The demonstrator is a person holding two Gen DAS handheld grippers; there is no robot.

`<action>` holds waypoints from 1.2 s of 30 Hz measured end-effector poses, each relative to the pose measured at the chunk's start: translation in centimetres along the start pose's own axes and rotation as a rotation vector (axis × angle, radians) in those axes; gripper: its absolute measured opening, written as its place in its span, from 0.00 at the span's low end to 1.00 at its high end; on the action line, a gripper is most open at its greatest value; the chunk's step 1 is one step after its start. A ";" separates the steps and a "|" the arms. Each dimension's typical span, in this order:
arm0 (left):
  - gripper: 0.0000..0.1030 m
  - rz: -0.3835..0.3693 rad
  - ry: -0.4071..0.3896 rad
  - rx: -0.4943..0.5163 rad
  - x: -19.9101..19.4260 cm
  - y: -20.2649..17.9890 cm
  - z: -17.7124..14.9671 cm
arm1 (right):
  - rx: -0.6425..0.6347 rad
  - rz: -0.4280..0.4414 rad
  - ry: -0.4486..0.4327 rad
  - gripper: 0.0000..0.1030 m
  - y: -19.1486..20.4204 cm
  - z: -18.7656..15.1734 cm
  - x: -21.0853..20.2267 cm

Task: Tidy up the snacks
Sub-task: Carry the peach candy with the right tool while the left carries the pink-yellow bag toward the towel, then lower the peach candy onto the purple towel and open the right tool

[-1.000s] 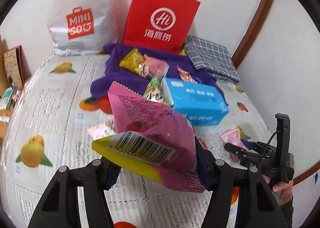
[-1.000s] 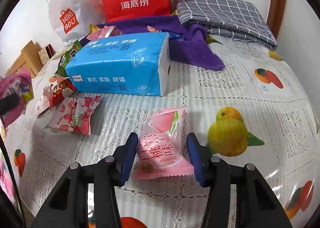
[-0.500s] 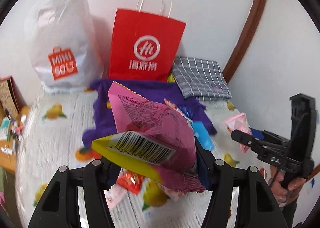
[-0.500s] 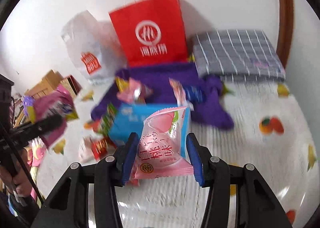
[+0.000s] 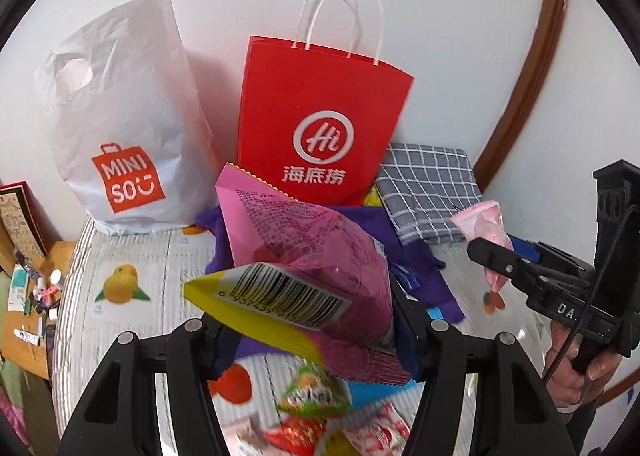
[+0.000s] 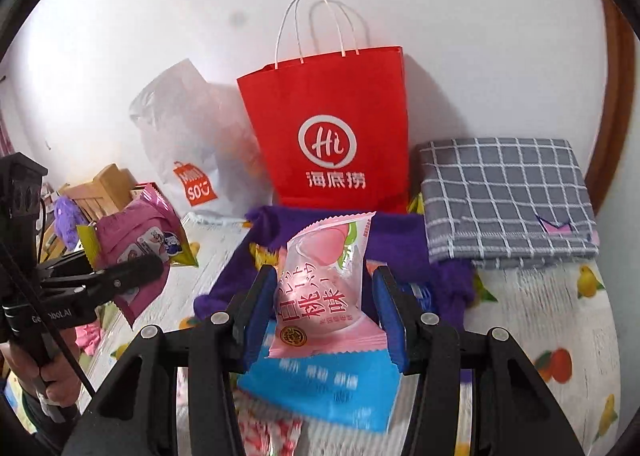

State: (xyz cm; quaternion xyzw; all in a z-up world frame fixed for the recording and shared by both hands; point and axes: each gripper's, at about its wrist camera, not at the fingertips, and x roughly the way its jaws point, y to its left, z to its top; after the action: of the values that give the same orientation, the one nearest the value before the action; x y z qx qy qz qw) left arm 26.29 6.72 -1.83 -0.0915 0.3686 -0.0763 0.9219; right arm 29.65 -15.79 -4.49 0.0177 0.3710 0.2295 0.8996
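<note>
Your left hand-held gripper [image 5: 308, 330] clamps the pink-and-yellow foil snack bag [image 5: 304, 260], long axis tilting up toward the red paper bag [image 5: 320, 124]. Your right hand-held gripper [image 6: 324, 308] pinches the pale pink peach-print sachet [image 6: 326, 288] upright, before that bag.

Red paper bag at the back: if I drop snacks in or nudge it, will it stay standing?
The red bag looks like stiff paper and stands upright with its mouth open, so it probably holds its shape. It seems tall, narrow and likely light, so a push near the top may tip it. The wall close behind should stop a backward fall.
</note>
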 end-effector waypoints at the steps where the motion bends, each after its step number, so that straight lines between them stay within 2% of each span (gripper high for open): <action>1: 0.59 0.002 0.000 -0.001 0.4 0.1 0.4 | -0.006 -0.010 -0.005 0.48 0.0 0.6 0.5; 6: 0.59 0.008 0.006 -0.022 2.7 0.5 3.0 | -0.032 -0.013 -0.015 0.48 0.1 3.0 3.3; 11: 0.59 0.010 0.000 -0.030 4.8 0.9 3.9 | -0.033 0.006 -0.023 0.48 -0.3 3.9 5.5; 15: 0.59 0.016 0.034 -0.028 6.9 1.4 3.3 | -0.055 -0.001 0.037 0.48 -0.9 3.4 7.9; 21: 0.59 0.033 0.040 -0.008 7.3 1.8 2.9 | -0.074 -0.028 0.110 0.48 -2.2 2.0 10.3; 27: 0.59 0.021 0.055 -0.057 7.7 3.2 2.6 | -0.088 -0.026 0.147 0.48 -3.3 1.5 11.5; 36: 0.59 0.044 0.081 -0.046 8.9 3.0 2.2 | -0.100 -0.030 0.205 0.48 -3.9 1.0 13.0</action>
State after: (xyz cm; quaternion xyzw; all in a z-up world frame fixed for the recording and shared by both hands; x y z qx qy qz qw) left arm 34.41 8.02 -6.87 -0.1016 0.4091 -0.0510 0.9054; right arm 39.97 -13.62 -13.12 -0.0564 0.4494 0.2348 0.8600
